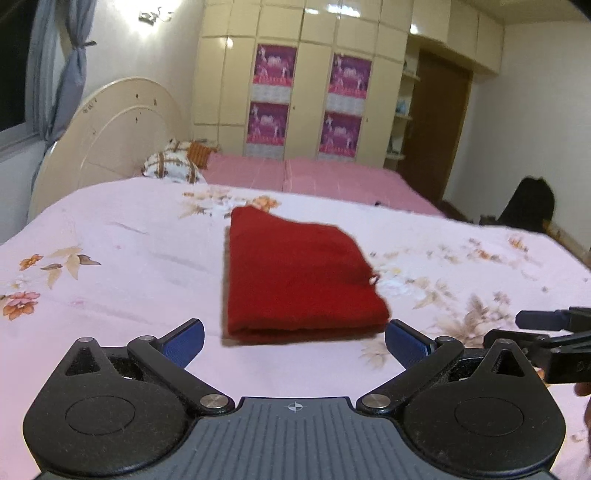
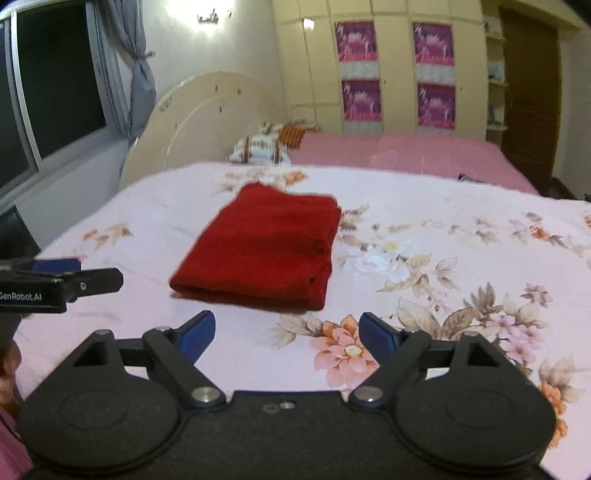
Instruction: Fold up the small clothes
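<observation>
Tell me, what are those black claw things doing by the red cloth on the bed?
A person holds a gripper in each hand to fold small clothes. The red cloth lies folded into a neat rectangle on the flowery bedsheet. The left gripper and the right gripper are both open and empty, just short of the cloth's near edge and not touching it. The fold looks finished.

Warm indoor light fills both views, brightest at a wall lamp that blooms white and glares off the glossy wardrobe doors. The window is black. Both views are softly blurred, smearing the red folded cloth at its edges. Fisheye bending curves the bed and darkens the corners.
</observation>
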The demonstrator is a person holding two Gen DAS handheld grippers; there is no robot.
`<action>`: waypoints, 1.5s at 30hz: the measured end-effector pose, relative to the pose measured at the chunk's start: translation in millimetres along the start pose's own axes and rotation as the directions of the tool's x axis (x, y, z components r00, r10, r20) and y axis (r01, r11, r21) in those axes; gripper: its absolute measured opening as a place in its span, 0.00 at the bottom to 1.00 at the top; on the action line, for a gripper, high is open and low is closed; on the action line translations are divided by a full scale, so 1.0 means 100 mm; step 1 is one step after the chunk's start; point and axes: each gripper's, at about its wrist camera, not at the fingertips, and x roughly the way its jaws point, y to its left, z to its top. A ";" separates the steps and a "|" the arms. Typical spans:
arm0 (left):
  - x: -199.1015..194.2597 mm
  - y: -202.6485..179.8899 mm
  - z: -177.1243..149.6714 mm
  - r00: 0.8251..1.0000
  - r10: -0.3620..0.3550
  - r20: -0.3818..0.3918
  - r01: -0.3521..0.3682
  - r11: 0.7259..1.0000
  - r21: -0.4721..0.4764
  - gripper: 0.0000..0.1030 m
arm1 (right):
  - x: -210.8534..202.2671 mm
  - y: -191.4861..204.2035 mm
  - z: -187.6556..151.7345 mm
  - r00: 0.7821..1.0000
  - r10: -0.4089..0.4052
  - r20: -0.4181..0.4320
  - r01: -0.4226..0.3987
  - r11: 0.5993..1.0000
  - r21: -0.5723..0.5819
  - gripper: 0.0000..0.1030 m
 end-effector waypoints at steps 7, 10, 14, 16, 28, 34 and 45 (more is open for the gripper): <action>-0.37 -0.10 -0.13 0.999 0.002 0.042 -0.002 1.000 0.019 1.00 | -0.31 0.18 -0.09 0.999 -0.021 0.043 0.021 1.000 -0.017 0.85; -0.45 -0.13 -0.19 0.999 0.005 0.042 -0.006 1.000 0.024 1.00 | -0.33 0.23 -0.11 0.998 -0.036 0.045 0.037 0.999 -0.028 0.85; -0.52 -0.10 -0.24 0.999 0.004 0.044 -0.005 1.000 0.016 1.00 | -0.35 0.26 -0.13 0.997 -0.047 0.056 0.048 0.999 -0.022 0.86; -0.54 -0.10 -0.24 0.999 0.002 0.047 -0.002 1.000 0.014 1.00 | -0.36 0.27 -0.14 0.997 -0.047 0.059 0.048 0.999 -0.022 0.86; -0.52 -0.18 -0.21 0.998 -0.009 0.064 0.007 1.000 0.029 1.00 | -0.40 0.28 -0.18 0.995 -0.073 0.062 0.075 0.997 -0.030 0.87; -0.50 -0.20 -0.19 0.998 -0.014 0.062 0.012 0.999 0.030 1.00 | -0.41 0.25 -0.19 0.995 -0.081 0.060 0.083 0.996 -0.027 0.87; -0.51 -0.24 -0.18 0.998 -0.002 0.064 -0.001 0.999 0.038 1.00 | -0.42 0.19 -0.18 0.995 -0.075 0.069 0.076 0.997 -0.015 0.87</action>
